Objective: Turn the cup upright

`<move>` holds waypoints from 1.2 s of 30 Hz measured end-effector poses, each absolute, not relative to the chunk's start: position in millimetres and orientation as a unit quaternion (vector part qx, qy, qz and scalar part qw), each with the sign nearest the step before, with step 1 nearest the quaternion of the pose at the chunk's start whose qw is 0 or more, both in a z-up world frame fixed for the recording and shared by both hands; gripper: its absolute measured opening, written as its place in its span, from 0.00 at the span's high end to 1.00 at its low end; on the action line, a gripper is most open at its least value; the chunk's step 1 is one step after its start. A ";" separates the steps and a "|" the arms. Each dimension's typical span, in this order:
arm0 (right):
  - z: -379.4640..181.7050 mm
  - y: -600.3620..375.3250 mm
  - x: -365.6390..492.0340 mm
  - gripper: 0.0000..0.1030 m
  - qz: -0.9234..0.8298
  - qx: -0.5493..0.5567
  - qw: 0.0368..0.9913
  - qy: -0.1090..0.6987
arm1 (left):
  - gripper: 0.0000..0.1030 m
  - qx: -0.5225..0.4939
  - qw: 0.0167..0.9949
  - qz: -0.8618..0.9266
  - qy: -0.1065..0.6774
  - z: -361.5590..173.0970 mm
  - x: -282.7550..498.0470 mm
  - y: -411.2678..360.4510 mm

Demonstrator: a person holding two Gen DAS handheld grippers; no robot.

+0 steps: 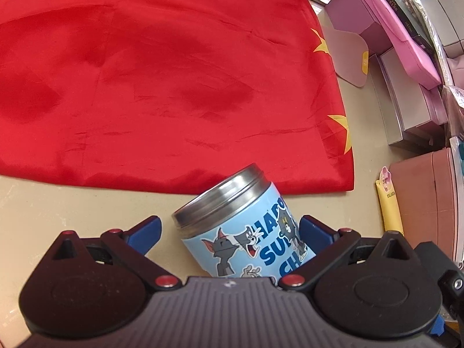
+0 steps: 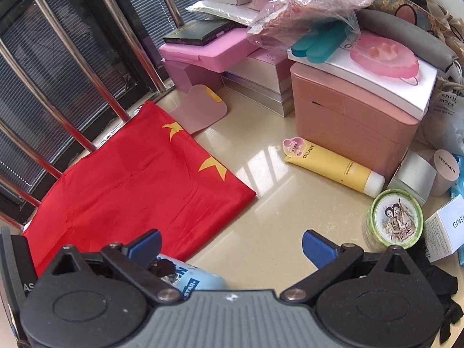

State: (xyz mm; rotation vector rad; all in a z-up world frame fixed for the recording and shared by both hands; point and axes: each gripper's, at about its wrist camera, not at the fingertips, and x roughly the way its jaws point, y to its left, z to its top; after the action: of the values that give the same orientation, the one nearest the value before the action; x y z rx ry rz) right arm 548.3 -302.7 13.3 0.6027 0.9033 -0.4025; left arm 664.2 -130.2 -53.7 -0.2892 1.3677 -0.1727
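Cartoon cup [image 1: 243,232] lies tilted between the left gripper [image 1: 229,232]'s spread fingers.

It rests on the beige worktop [image 1: 87,211] beside a red flag [image 1: 162,81]; the right gripper [image 2: 230,248]'s fingers gape, holding nothing.

L gripper [image 1: 229,230] low over the surface, jaws spread wide, blue fingertips [image 1: 148,227] well apart, not clamping anything. R gripper [image 2: 230,243] also low, tilted fwd, jaws wide apart, nothing btwn the pads [image 2: 314,245].
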 end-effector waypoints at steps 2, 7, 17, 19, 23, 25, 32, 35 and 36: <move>9.7 -303.7 549.1 0.00 -0.194 0.290 0.833 0.429 | 0.00 -0.139 0.759 -0.083 0.631 -57.5 668.5 -132.1; 6.1 -306.9 549.4 0.00 -0.192 0.298 0.828 0.434 | 0.00 -0.188 0.734 -0.082 0.647 -76.2 680.7 -134.2; 0.4 -307.8 548.0 0.00 -0.182 0.296 0.823 0.450 | 0.09 -0.200 0.719 -0.090 0.660 -91.2 682.0 -141.5; 1.8 -307.6 546.7 0.00 -0.180 0.301 0.823 0.448 | 0.10 -0.185 0.722 -0.093 0.660 -85.5 679.7 -136.0; 11.3 -303.6 544.2 0.00 -0.174 0.307 0.825 0.442 | 0.12 -0.163 0.738 -0.109 0.646 -59.5 670.9 -119.8; 20.0 -299.0 540.9 0.00 -0.168 0.307 0.829 0.435 | 0.14 -0.157 0.742 -0.113 0.642 -48.3 666.4 -111.1; 53.7 -279.9 518.7 0.00 -0.155 0.311 0.846 0.405 | 0.17 -0.149 0.749 -0.113 0.635 -17.2 634.1 -76.7; 67.4 -268.6 503.8 0.00 -0.145 0.311 0.853 0.395 | 0.17 -0.146 0.757 -0.119 0.626 1.2 612.8 -61.9; 72.8 -264.0 497.5 0.00 -0.140 0.309 0.856 0.389 | 0.17 -0.143 0.760 -0.120 0.622 8.0 601.9 -55.4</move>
State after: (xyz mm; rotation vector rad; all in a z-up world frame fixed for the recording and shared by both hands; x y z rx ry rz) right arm 497.5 -264.0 72.8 0.6501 0.8186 -0.2950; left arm 601.9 -55.4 8.0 -0.3107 1.3545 -0.2610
